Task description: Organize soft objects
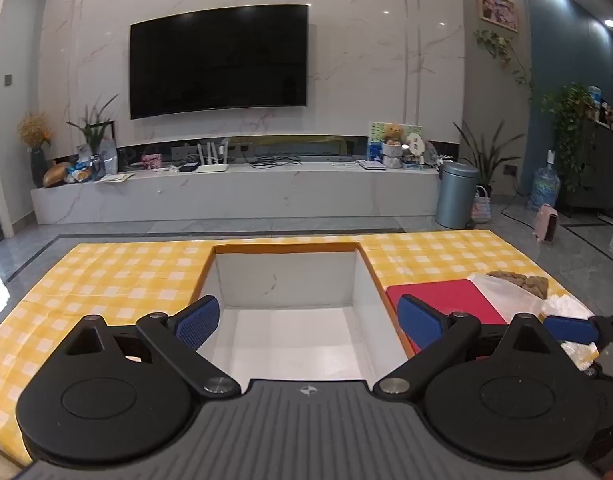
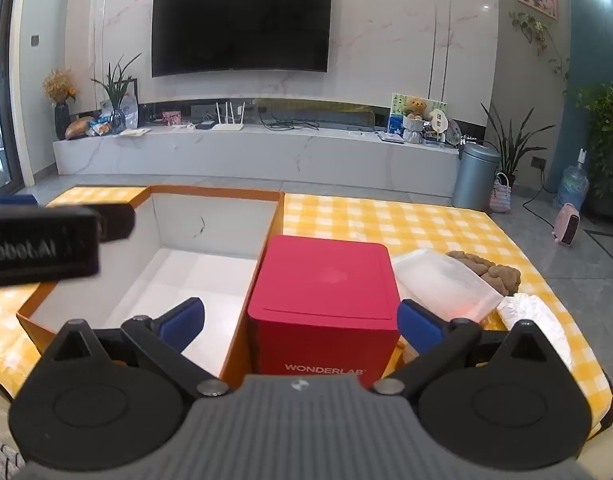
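An open orange-rimmed box with a white inside [image 1: 286, 280] [image 2: 210, 224] stands on the yellow checked tablecloth. My left gripper [image 1: 308, 322] is open and empty above the box's near edge. A red WONDERLAB box [image 2: 326, 300] [image 1: 450, 300] stands just right of the box. My right gripper [image 2: 300, 320] is open, its fingers on either side of the red box's near end, not touching it. A clear plastic bag [image 2: 446, 280] [image 1: 502, 292], a brown plush item [image 2: 490, 270] [image 1: 522, 282] and a white fluffy item [image 2: 538, 320] [image 1: 566, 306] lie to the right.
The tablecloth [image 1: 106, 272] covers a low table. Its right edge [image 2: 546, 264] drops to a grey tiled floor. Beyond stand a TV bench [image 1: 234, 196], a metal bin [image 1: 456, 196] and a small pink heater [image 2: 566, 224]. The left gripper's body [image 2: 38, 240] shows in the right wrist view.
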`<move>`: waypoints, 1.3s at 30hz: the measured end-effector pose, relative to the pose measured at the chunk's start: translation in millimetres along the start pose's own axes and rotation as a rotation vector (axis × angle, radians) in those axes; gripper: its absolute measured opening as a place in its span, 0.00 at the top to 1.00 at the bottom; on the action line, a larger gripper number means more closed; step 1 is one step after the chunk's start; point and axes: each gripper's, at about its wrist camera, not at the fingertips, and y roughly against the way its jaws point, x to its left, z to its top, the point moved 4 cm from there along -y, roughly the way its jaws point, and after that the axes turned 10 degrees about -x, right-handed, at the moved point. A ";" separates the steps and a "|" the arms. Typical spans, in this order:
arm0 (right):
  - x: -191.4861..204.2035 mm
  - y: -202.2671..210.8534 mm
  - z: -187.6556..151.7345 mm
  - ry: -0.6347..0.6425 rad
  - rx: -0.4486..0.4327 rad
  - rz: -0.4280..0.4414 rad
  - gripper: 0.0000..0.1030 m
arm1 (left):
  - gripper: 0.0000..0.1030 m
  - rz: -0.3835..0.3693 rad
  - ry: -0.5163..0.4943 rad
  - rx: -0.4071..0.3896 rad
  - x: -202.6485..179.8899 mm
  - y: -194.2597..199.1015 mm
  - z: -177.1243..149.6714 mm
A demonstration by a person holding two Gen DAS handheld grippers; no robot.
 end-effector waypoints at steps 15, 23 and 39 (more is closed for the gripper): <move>0.7 5.8 4.0 -0.024 -0.057 0.024 0.03 | 0.02 0.002 -0.115 -0.005 -12.9 0.2 -5.3; 0.7 4.2 3.8 -0.010 -0.062 0.018 0.03 | 0.01 0.003 -0.100 -0.002 -8.1 0.6 -4.5; 3.2 1.5 1.7 0.019 -0.057 0.014 0.03 | 0.01 0.007 -0.098 0.029 -6.7 -3.1 -9.2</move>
